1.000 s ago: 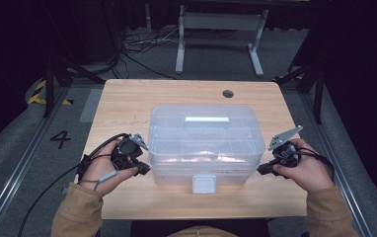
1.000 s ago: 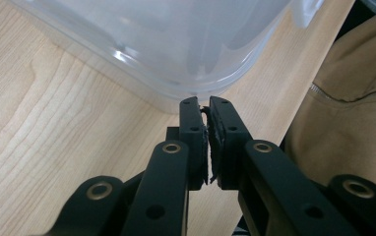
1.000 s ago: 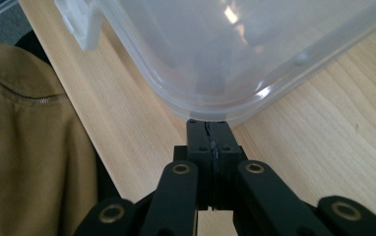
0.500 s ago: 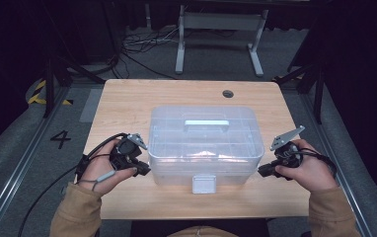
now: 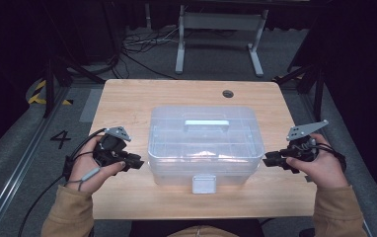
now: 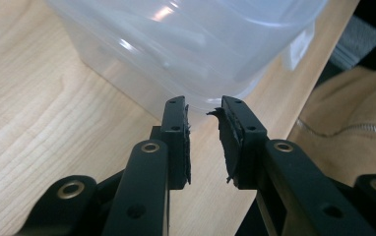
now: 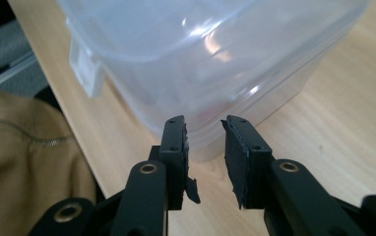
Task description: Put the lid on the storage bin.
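**One box, two grippers, both let go**

I count one box (image 5: pixel 206 143), two grippers and one surface (image 5: pixel 127 98). Nearest me, two tan sleeves come in from the bottom edge, one hand on each gripper.

My left gripper (image 5: pixel 138 164) lies low and level at the box's left end, pointing inward at it. Its jaws have just been opening; in the left gripper view they stand a little apart with nothing between them, the tips (image 6: pixel 203 110) just short of the box's lower corner (image 6: pixel 186 54).

My right gripper (image 5: pixel 266 159) mirrors it at the right end, level and aimed inward. Its jaws have also just been opening, and in the right gripper view they stand apart, empty, just before the box wall (image 7: pixel 215 64).

The box sits mid-surface, between the grippers. It is clear, frosted plastic with rounded corners, a lid with one flat handle (image 5: pixel 207 123) on top and one white latch (image 5: pixel 204 183) on the near side. I can see faint shapes inside but can't tell what they are.
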The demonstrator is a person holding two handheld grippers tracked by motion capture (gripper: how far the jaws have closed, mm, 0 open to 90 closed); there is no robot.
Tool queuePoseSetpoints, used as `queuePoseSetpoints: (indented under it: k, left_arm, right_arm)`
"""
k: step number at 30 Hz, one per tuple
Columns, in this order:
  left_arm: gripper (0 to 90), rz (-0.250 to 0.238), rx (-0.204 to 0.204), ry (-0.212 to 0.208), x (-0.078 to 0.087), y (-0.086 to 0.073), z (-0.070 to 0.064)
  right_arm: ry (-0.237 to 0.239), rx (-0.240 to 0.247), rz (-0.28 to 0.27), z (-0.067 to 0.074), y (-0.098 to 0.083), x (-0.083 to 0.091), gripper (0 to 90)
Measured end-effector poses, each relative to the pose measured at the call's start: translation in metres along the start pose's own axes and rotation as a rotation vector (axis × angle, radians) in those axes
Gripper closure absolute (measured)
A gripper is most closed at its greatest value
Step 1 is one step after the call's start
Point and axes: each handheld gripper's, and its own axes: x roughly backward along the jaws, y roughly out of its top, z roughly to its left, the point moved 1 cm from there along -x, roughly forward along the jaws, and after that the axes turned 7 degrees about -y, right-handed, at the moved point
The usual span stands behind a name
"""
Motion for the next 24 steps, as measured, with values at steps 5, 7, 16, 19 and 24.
queuePoseSetpoints:
  k: [5, 7, 16, 19, 24]
  left_arm:
    - [69.9, -0.076, 0.051, 0.044, 0.008, -0.005, 0.004]
    - [68.4, -0.110, 0.072, 0.064, 0.010, -0.006, 0.007]
    - [64.7, -0.215, 0.155, 0.148, 0.014, -0.017, 0.021]
    - [63.5, -0.236, 0.177, 0.191, 0.012, -0.020, 0.027]
    - [60.7, -0.248, 0.204, 0.238, 0.003, -0.022, 0.040]
  right_arm:
    - [-0.045, -0.068, -0.119, -0.009, 0.001, 0.010, 67.7]
    - [-0.056, -0.086, -0.156, -0.012, 0.002, 0.011, 67.7]
    - [-0.151, -0.149, -0.261, -0.028, 0.001, 0.009, 61.2]
    - [-0.201, -0.147, -0.299, -0.036, -0.002, 0.006, 52.6]
    - [-0.276, -0.125, -0.286, -0.051, -0.011, 0.000, 46.1]
